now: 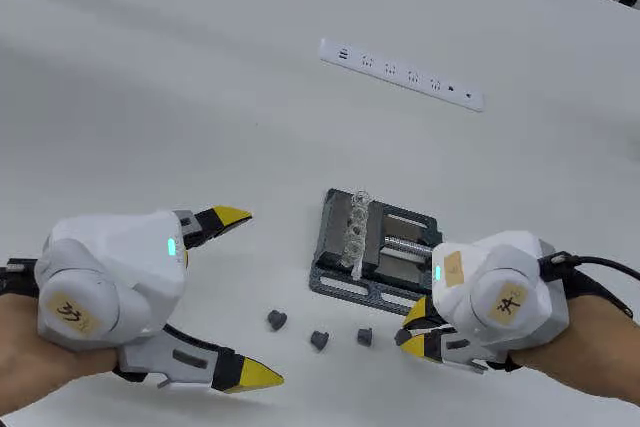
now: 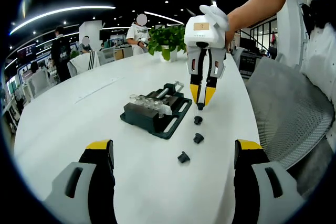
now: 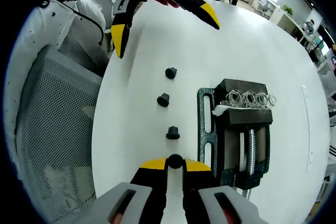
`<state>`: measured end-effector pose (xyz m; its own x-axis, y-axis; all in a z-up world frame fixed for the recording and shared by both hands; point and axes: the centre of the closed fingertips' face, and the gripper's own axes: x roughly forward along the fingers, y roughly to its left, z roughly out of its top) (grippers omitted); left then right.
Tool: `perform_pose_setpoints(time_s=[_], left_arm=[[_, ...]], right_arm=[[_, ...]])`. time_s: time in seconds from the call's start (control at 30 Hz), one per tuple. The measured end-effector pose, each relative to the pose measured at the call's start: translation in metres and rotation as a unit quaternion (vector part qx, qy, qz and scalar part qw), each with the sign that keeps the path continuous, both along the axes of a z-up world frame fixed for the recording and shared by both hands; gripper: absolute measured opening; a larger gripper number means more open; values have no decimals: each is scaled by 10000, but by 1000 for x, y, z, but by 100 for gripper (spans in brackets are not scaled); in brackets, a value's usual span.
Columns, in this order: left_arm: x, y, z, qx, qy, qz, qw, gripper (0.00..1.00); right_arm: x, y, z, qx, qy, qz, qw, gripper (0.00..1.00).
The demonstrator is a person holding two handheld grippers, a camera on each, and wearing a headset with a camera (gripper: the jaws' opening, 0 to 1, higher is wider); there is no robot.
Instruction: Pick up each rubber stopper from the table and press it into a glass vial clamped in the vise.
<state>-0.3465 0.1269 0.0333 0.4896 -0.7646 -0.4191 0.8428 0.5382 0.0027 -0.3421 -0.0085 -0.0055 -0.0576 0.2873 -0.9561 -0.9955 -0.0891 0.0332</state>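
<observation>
Right gripper view: the right gripper (image 3: 175, 166) pinches one rubber stopper (image 3: 175, 159) at its fingertips, likely bound for the glass vials (image 3: 247, 98) in the vise (image 3: 233, 129) just beside them. Three loose stoppers (image 3: 164, 99) lie ahead of the tips; beyond, the left gripper (image 3: 164, 27) hangs spread wide, blocking nothing.

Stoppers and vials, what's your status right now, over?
Left gripper open, idle. Right gripper shut on one stopper. Three more stoppers on table; vials in vise unplugged. Nothing blocking the vise.
</observation>
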Motion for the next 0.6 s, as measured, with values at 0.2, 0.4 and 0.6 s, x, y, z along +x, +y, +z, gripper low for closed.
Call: perform_pose_setpoints(time_s=[0.2,0.4,0.6], left_arm=[[0,0,0,-9,-5,1,10000,95],[0,-1,0,-15,-10,-6,10000,95],[1,-1,-1,-16,-12,-3,10000,95]], right_arm=[[14,13,26,240,3,-148,9996,5],[37,29,48,424,-139,-173,9989,5],[60,42,60,486,-306,-87,9983,5]])
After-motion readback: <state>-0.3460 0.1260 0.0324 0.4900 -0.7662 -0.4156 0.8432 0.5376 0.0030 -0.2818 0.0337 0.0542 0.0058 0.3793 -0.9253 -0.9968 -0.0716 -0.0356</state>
